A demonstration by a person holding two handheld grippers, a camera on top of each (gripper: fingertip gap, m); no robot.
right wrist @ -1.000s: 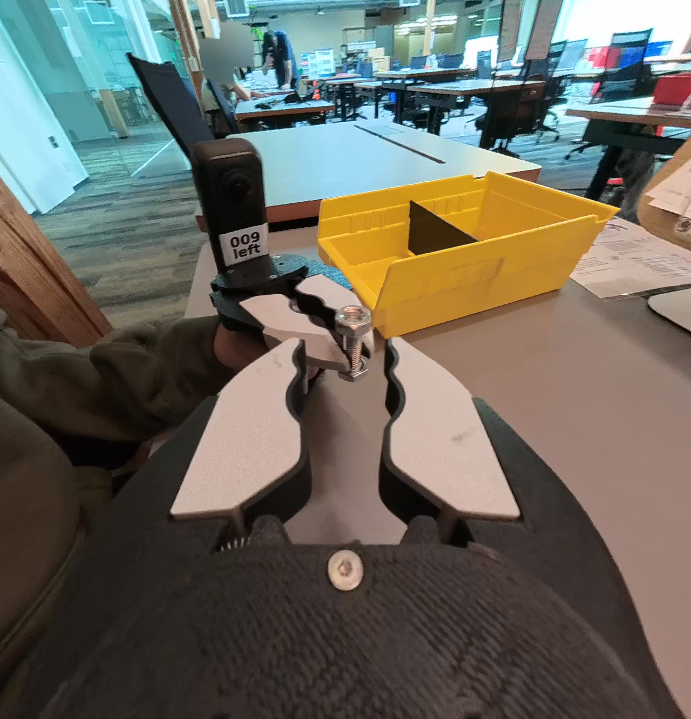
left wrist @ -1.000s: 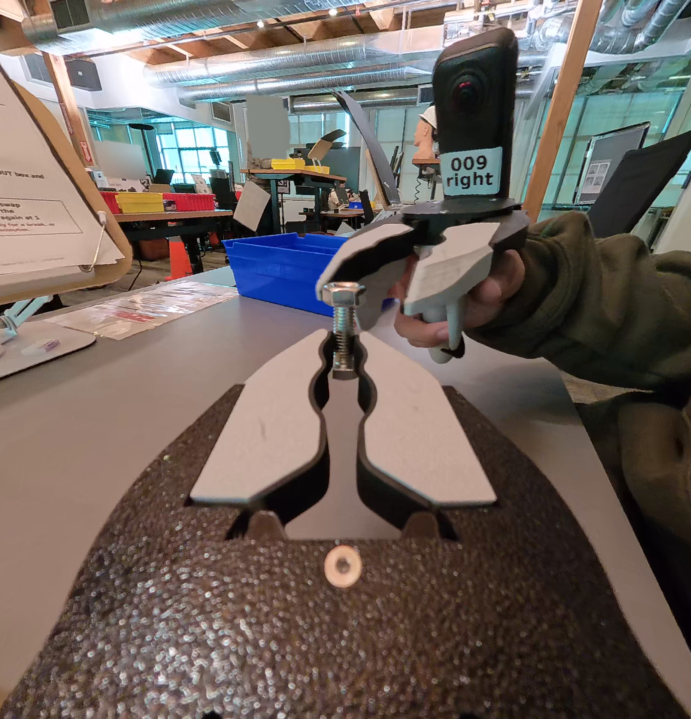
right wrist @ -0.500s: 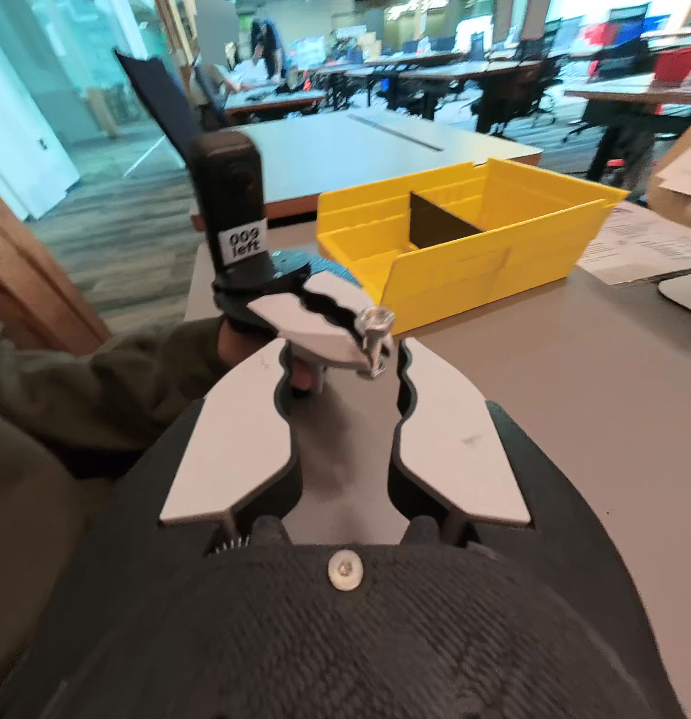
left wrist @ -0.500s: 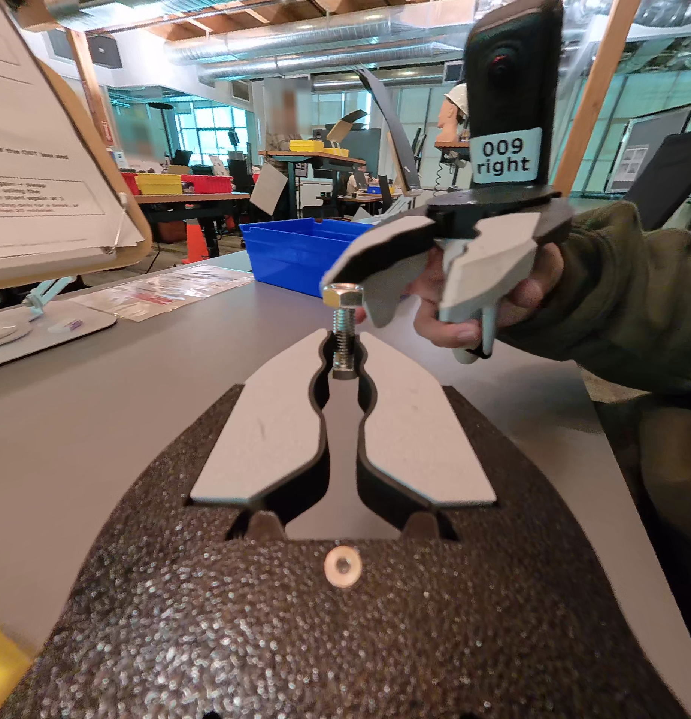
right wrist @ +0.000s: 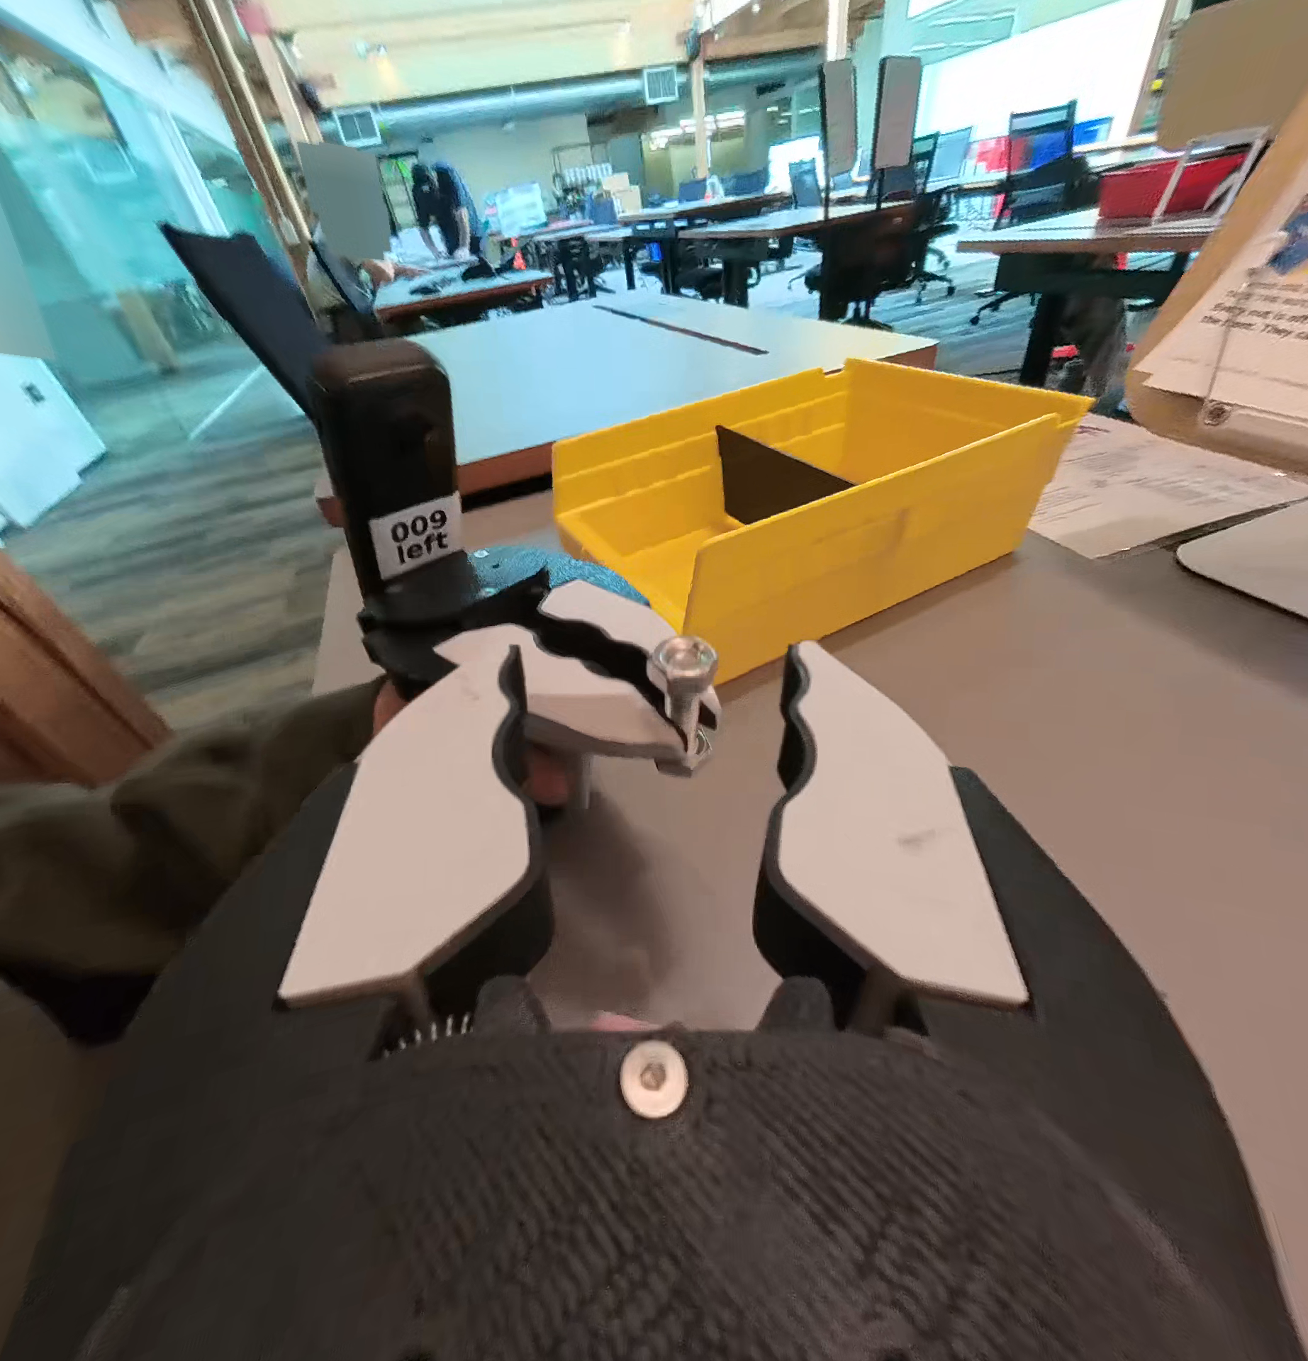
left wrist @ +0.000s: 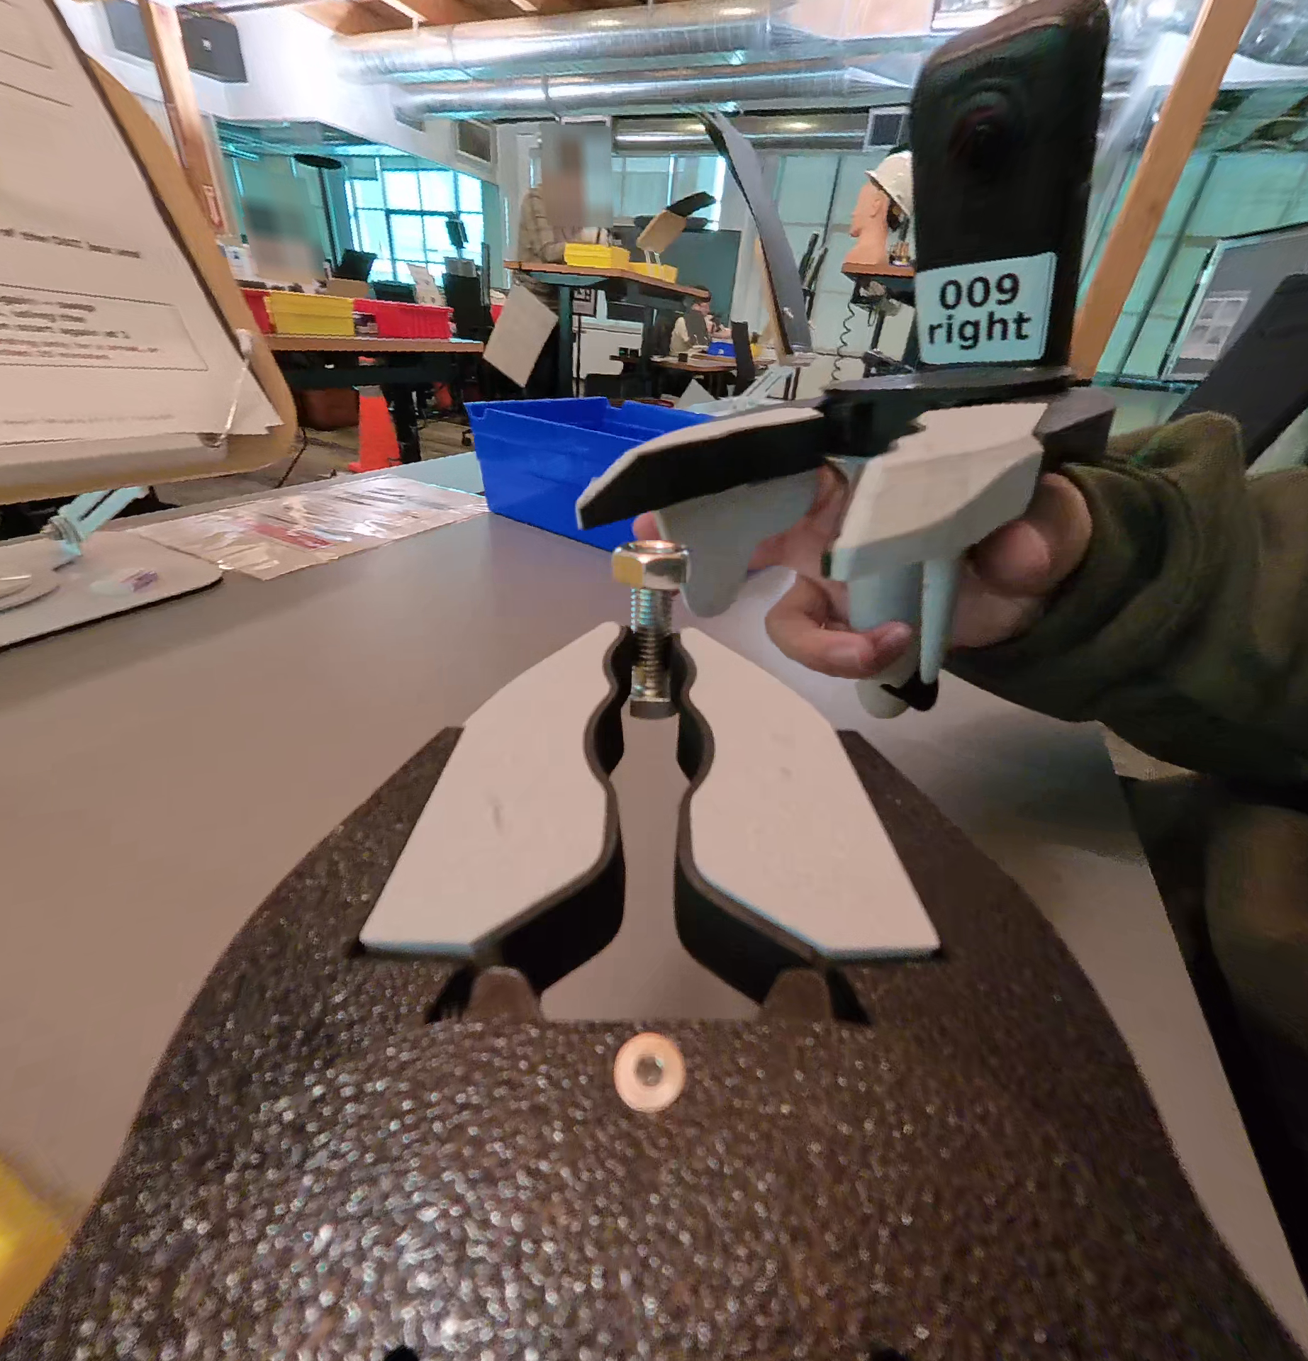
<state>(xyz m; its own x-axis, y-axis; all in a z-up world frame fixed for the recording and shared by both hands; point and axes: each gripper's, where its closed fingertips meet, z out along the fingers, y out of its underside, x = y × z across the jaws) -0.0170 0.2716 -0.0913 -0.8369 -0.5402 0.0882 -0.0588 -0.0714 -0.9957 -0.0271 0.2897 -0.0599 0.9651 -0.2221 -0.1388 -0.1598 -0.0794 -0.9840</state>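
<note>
The left gripper [left wrist: 651, 666] has its fingers [left wrist: 511, 795] clamped on the threaded shank of a steel bolt [left wrist: 651, 626], which stands upright above the grey worktop [left wrist: 216, 707] with its hex head on top and a nut at the low end of the thread, just under the fingertips. The right gripper [right wrist: 654, 725] hangs just above and beside that head, its fingers [right wrist: 886, 839] spread well apart and holding nothing; from the left wrist view its near finger seems to sit right over the hex head, though I cannot tell whether it touches. The bolt looks small, hard and stiff, heavy for its size but light for these grippers, and nothing about it seems fragile. I judge the bare zinc finish to be slick, and the thread, caught in the scalloped notch of the left fingers, to give better purchase than a smooth shaft would. The flats of the hex head look like the best place for a second hold, since the round thread could roll or spin between flat pads. Behind the left gripper sits a yellow bin [right wrist: 805, 537] with a black divider, and beyond the right gripper a blue bin [left wrist: 555, 456], both well apart from the bolt. A clipboard with papers [left wrist: 83, 294] stands at the edge.
</note>
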